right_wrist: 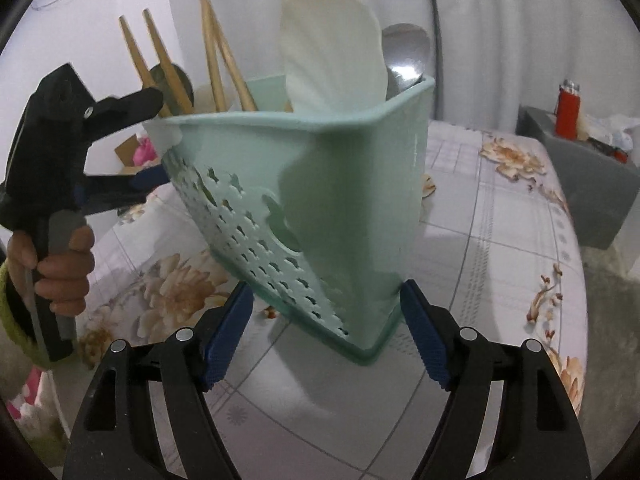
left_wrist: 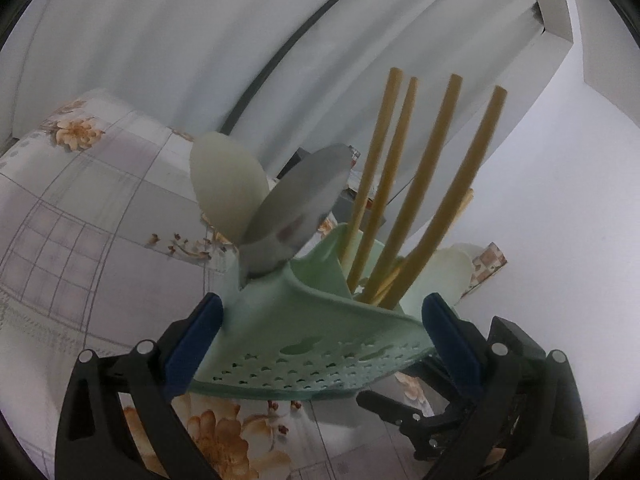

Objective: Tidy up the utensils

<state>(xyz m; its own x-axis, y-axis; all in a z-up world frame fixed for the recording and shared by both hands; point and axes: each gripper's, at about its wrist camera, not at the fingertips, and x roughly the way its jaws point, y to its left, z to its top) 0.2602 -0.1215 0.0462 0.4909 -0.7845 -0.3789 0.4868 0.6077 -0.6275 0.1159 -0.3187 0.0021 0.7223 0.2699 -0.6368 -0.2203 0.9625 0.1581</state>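
**A:** Your left jaws are closed onto the two sides of the mint-green utensil holder (left_wrist: 316,344); the blue pads (left_wrist: 196,344) of the left gripper (left_wrist: 320,336) press against its walls, and it sits tilted in your grip. Your right jaws stand spread around the holder's lower corner. One blue pad (right_wrist: 420,320) of the right gripper (right_wrist: 326,332) touches or nearly touches the wall; the other sits just beside it, and I cannot tell whether they press.

**B:** So where is the holder itself?

**A:** Between both grippers, above the floral tablecloth (right_wrist: 500,240), leaning. In your right wrist view its perforated face (right_wrist: 256,232) is turned toward you, and your left gripper shows at the left, pinching the holder's upper side, with your left hand (right_wrist: 60,268) wrapped round the handle.

**B:** And the contents?

**A:** Four wooden chopsticks (left_wrist: 420,184) stand up from one compartment in your left view. A white plastic spoon (left_wrist: 228,184) and a metal spoon (left_wrist: 300,200) fan out from the neighbouring compartment, bowls upward. Another white spoon bowl (left_wrist: 452,276) peeks from behind the chopsticks.

**B:** Anything beyond the table?

**A:** A red bottle (right_wrist: 567,108) stands on a grey box (right_wrist: 580,184) at the far right of your right view, well apart from the holder. White curtains (left_wrist: 180,40) hang behind.
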